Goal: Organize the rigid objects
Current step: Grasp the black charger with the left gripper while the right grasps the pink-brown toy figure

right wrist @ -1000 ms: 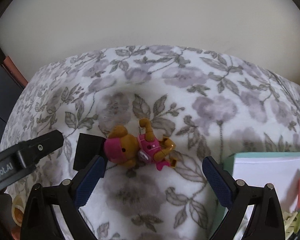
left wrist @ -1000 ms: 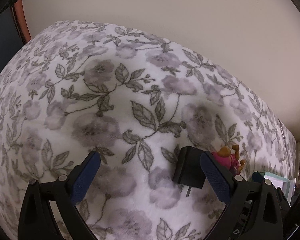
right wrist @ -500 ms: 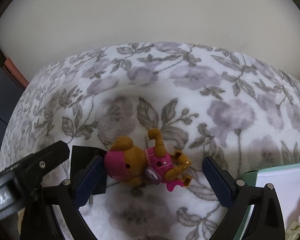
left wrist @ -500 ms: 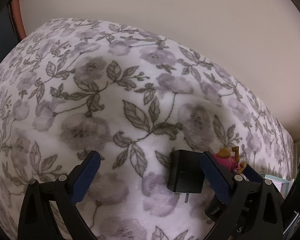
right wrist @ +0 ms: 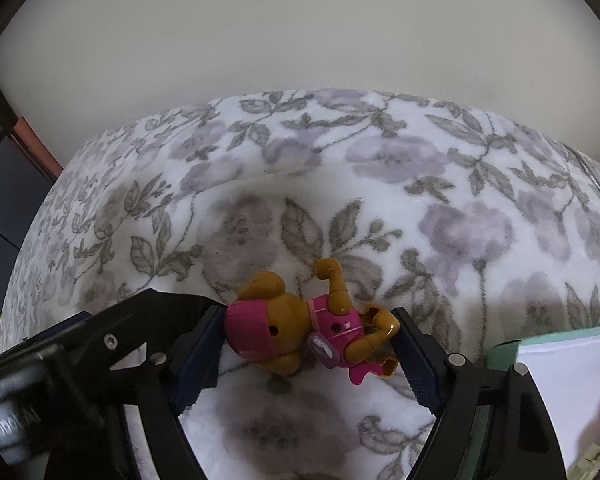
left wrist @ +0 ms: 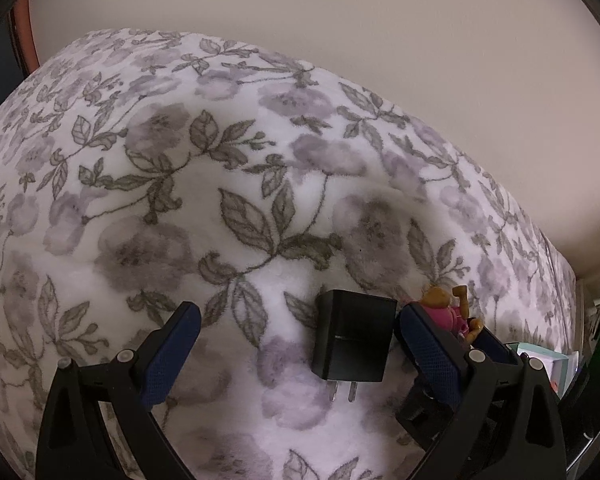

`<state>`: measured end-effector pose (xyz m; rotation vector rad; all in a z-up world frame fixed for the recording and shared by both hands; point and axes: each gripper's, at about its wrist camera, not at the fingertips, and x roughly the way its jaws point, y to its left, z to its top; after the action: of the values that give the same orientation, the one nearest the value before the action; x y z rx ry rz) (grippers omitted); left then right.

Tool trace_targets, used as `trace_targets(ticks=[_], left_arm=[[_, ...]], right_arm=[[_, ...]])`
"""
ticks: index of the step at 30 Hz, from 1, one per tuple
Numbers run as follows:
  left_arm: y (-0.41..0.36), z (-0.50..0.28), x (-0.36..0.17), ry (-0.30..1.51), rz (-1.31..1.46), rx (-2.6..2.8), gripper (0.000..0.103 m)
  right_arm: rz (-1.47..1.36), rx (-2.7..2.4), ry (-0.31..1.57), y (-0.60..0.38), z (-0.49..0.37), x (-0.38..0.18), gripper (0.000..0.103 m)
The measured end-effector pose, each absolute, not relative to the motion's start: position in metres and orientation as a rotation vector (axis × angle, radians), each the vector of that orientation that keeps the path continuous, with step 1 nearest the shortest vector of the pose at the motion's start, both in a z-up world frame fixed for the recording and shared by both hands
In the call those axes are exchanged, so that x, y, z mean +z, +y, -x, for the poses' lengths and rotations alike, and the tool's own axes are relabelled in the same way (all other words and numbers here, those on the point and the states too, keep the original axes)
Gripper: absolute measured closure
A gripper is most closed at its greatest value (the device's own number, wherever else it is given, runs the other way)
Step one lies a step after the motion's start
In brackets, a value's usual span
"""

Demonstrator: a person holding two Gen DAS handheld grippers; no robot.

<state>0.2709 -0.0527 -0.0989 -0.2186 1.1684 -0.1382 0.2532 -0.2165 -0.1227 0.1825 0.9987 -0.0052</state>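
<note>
Under me spreads a plush white blanket printed with grey leaves and mauve flowers. Behind it I face a plain cream wall. At my far left I see a reddish-brown strip against something dark, too cut off to make out.

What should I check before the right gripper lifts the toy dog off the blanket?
1. Toy dog between the right gripper jaws: ok.
2. Jaws fully clamped: not ok, closing now; pads at the toy's head and feet, firm hold cannot tell.
3. Blanket pinched by jaws: cannot tell.
4. Left gripper clear of the lift path: not ok, its finger sits right beside the toy.
5. Black charger untouched: ok, lying loose between the open left jaws.
6. Box open for drop-off: cannot tell.
</note>
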Motion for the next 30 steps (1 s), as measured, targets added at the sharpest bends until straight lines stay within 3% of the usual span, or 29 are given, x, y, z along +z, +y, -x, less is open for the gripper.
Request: trace_targets(ticks=[14, 20, 25, 27, 30], left_arm=[[-0.077, -0.267, -0.110, 1.194, 0.138, -0.162, 0.005], [-0.082, -0.267, -0.115, 1.192, 0.130, -0.152, 0.026], [-0.081, -0.268, -0.119, 1.190, 0.114, -0.128, 0.052], [-0.082, -0.267, -0.119, 1.189, 0.105, -0.122, 0.058], [-0.079, -0.268, -0.118, 1.191, 0.115, -0.125, 0.058]], right_arm=[[-0.164, -0.032, 0.995, -0.228, -0.236, -0.120, 0.019], [-0.137, -0.030, 0.994, -0.226, -0.234, -0.120, 0.019], [-0.138, -0.032, 0.993, -0.226, -0.234, -0.120, 0.019], [-0.122, -0.031, 0.994, -0.223, -0.234, -0.120, 0.019], [-0.126, -0.031, 0.992, -0.222, -0.233, -0.119, 0.019]])
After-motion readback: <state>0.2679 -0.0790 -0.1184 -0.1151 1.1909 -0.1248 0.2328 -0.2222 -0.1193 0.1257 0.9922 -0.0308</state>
